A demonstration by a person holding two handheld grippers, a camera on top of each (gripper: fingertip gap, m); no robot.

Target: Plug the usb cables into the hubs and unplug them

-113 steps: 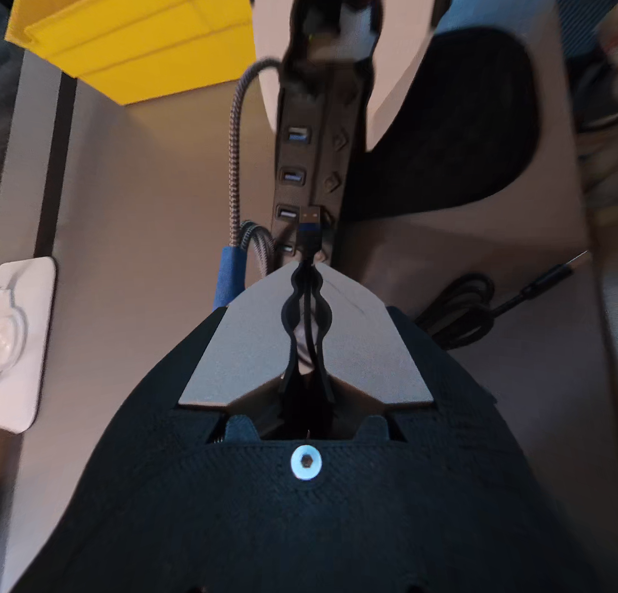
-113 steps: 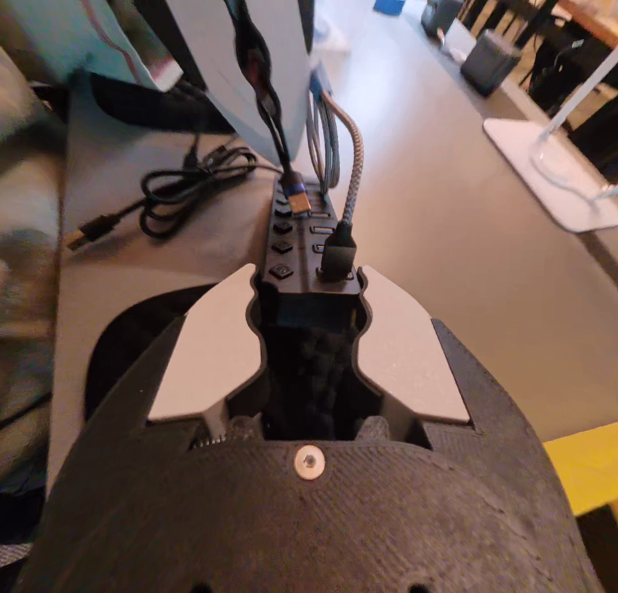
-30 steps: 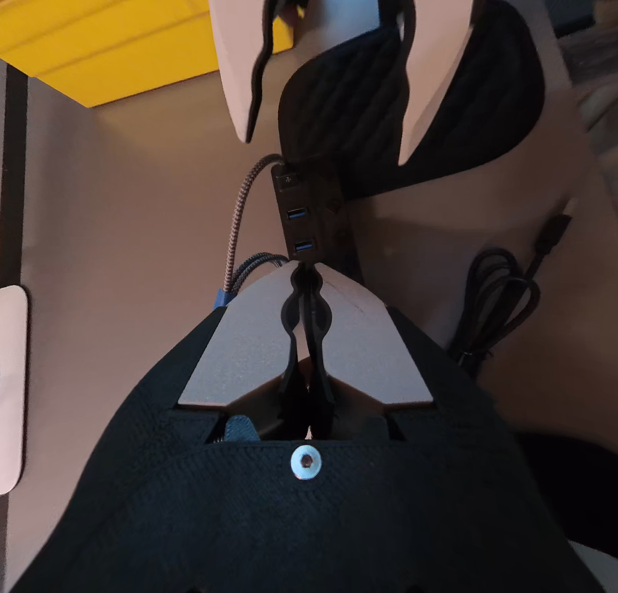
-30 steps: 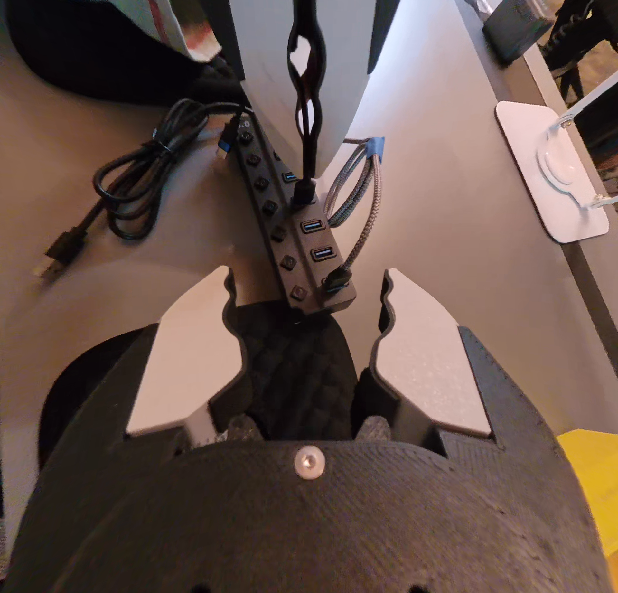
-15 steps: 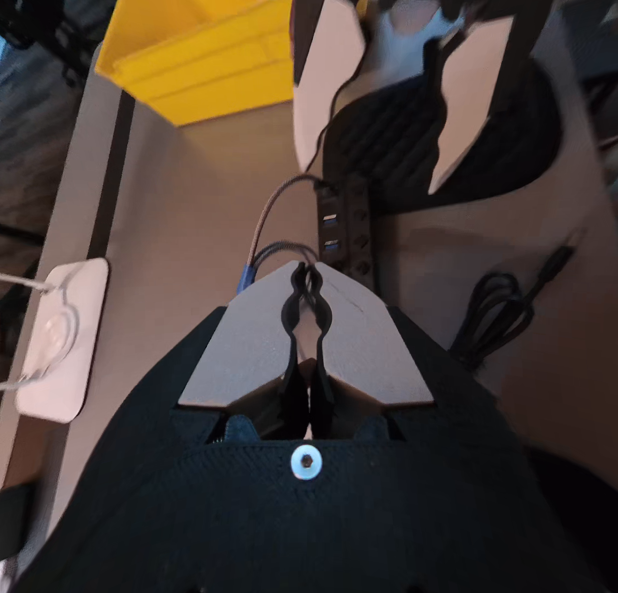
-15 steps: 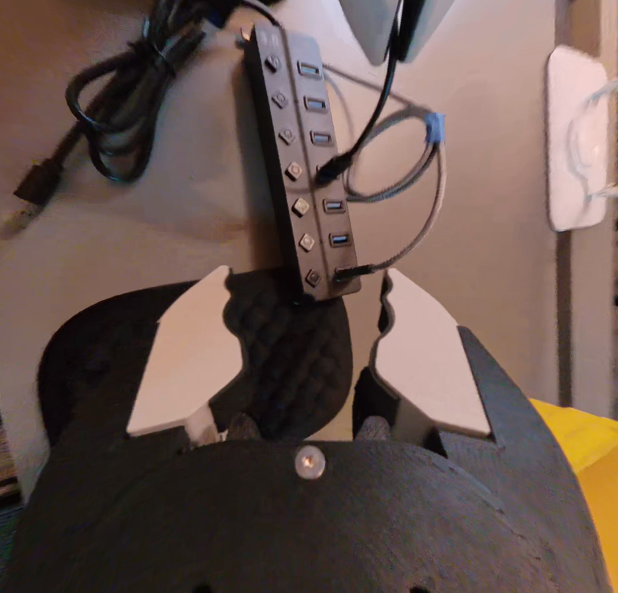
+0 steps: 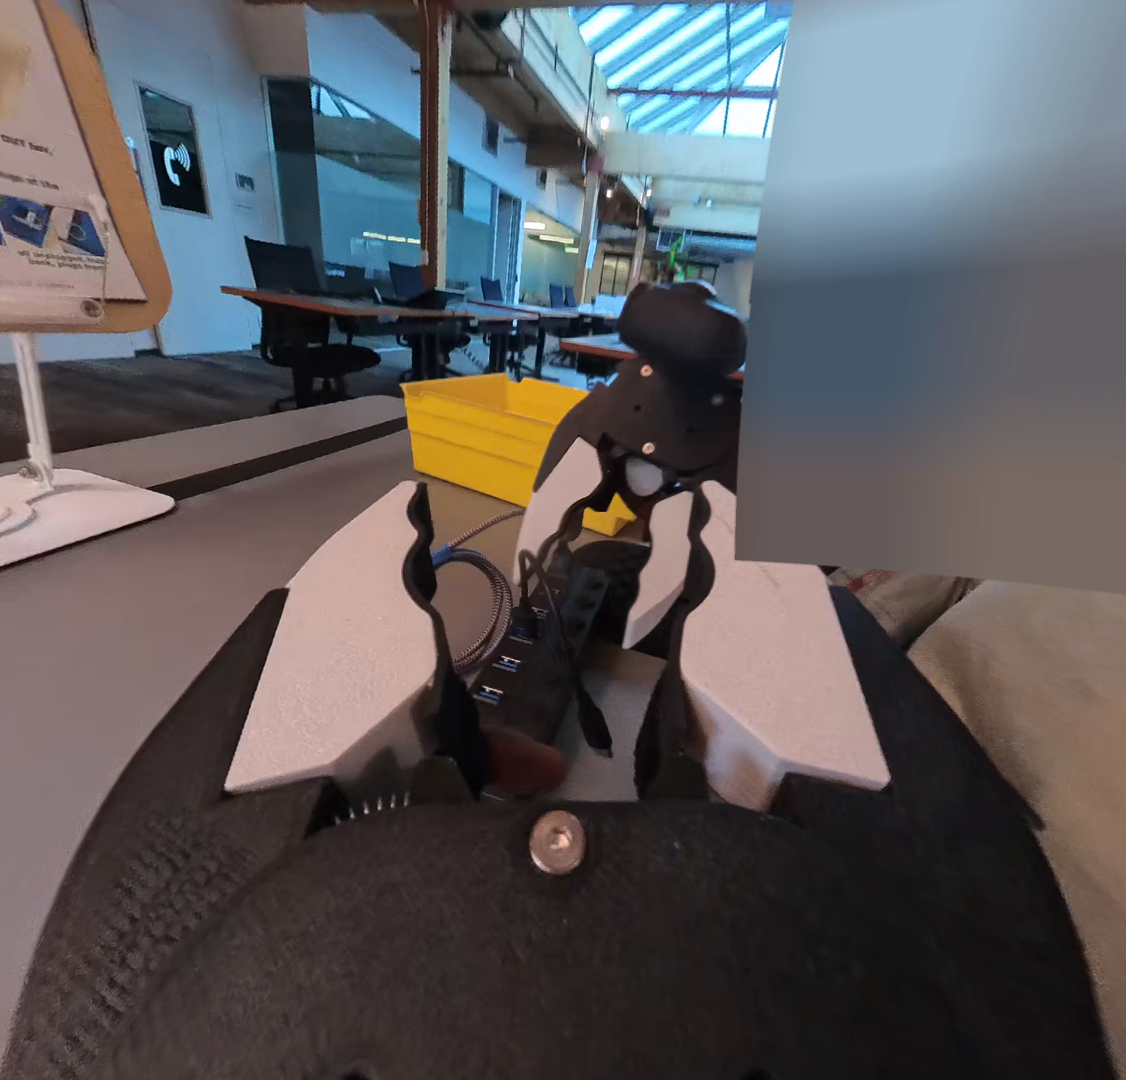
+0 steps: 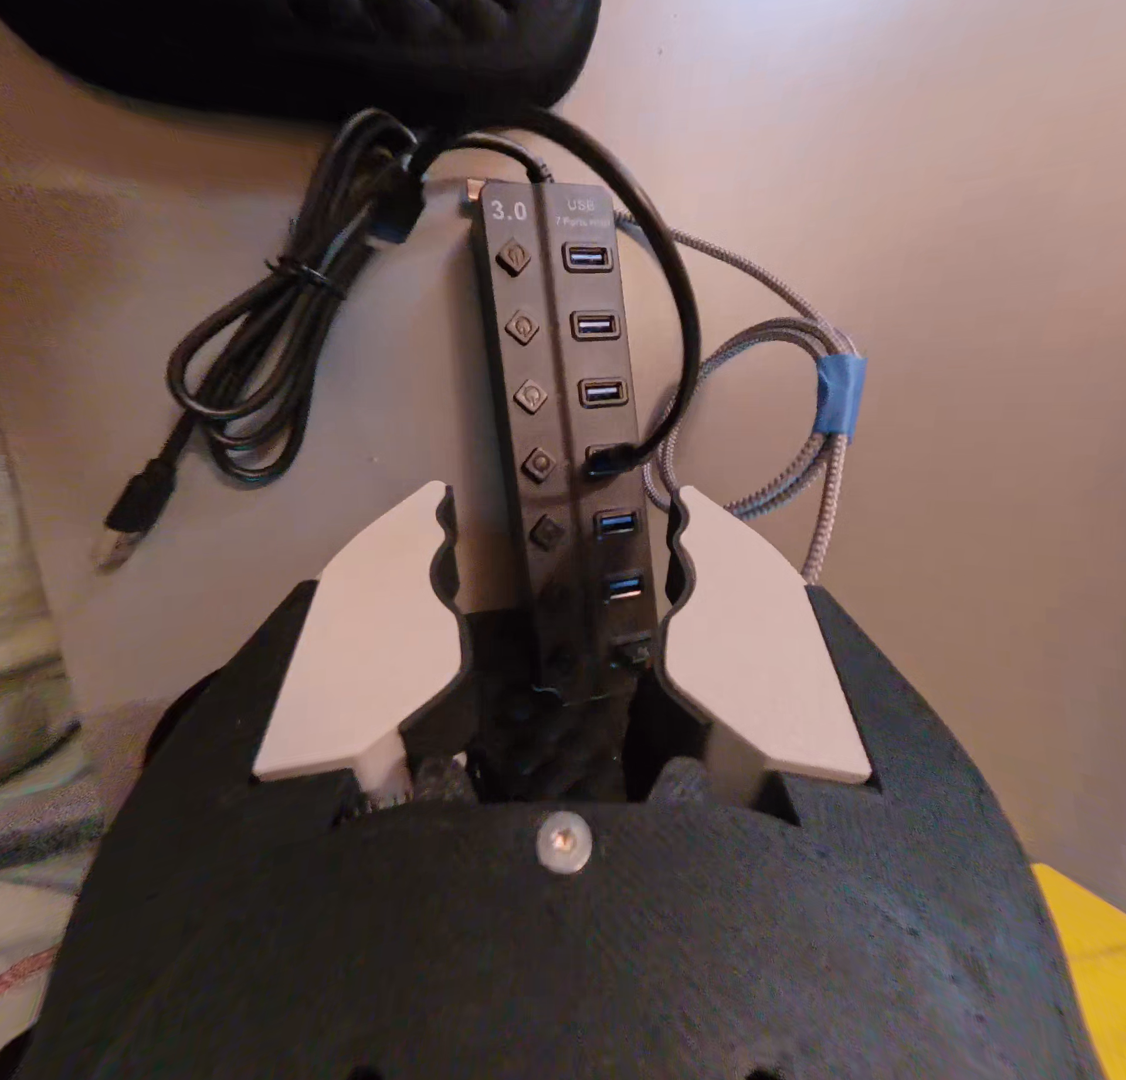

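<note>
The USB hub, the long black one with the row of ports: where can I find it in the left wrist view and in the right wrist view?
Left wrist view: the USB hub lies low in the centre, seen end-on between the open claw's fingers, below the other claw.
Right wrist view: the hub runs up the centre from between the claw's fingers.
Shared landmark: the grey braided cable with blue tape, beside the hub.

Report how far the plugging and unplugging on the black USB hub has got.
Done: a thin black cable sits plugged into the fourth port of the long black USB hub; a grey braided cable appears seated at its near end. In hand: nothing; the left gripper and right gripper are both open. Left: unplugging them; five ports stay empty.
</note>
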